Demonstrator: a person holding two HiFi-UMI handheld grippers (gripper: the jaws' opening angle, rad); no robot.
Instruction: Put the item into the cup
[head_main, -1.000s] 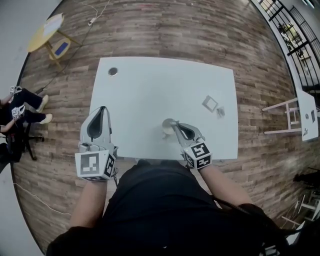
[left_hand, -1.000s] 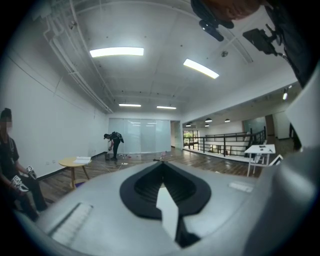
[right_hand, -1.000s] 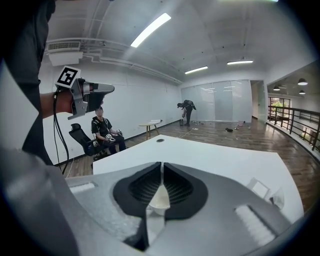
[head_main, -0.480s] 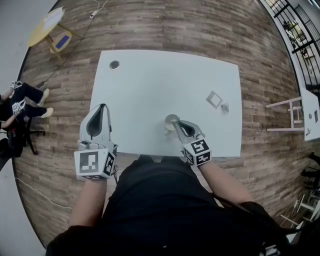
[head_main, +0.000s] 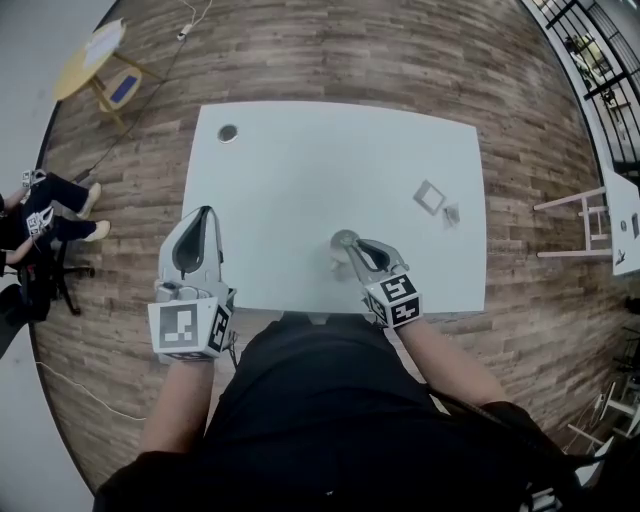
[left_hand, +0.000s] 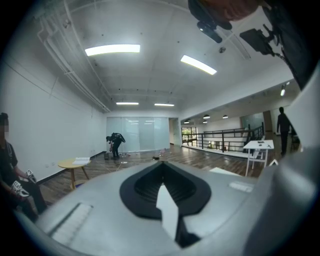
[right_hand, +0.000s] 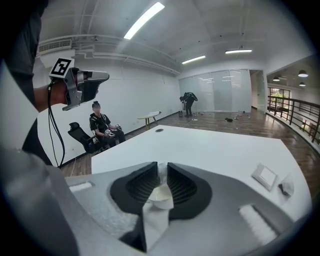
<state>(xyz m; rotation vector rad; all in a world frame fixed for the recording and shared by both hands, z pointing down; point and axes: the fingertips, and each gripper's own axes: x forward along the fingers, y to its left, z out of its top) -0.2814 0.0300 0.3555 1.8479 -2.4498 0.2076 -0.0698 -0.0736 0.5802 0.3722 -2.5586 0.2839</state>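
Cup (head_main: 342, 240): small, pale, upright on the white worktop (head_main: 300, 180), near its front edge and a little right of centre. Nothing can be made out inside it.

Right hand-held gripper (right_hand: 162, 168): angled down at the cup, whose wall stands in the slot between the two jaws. The jaws have just been opening. A narrow gap shows, and the pads look to be off the wall rather than pinching it.

Left hand-held gripper (left_hand: 161, 165): jaws pressed together on nothing, held at the worktop's left edge, well apart from the cup.

Candidate items: a flat square piece (head_main: 428, 197) and a small crumpled piece (head_main: 451, 214) just beside it. Both lie on the worktop's right side, well apart from the cup. Which of them the task means cannot be told.

Step in hand, as judged: releasing the cup where it stands.

Handling note:
- Spread the jaws until both pads are plainly clear of the wall.
- Draw back along the jaws' own line with no sideways sweep, since so light a cup would likely slide or tip at a nudge.
- Confirm the cup sits flat, mouth up, before reaching right for the item.
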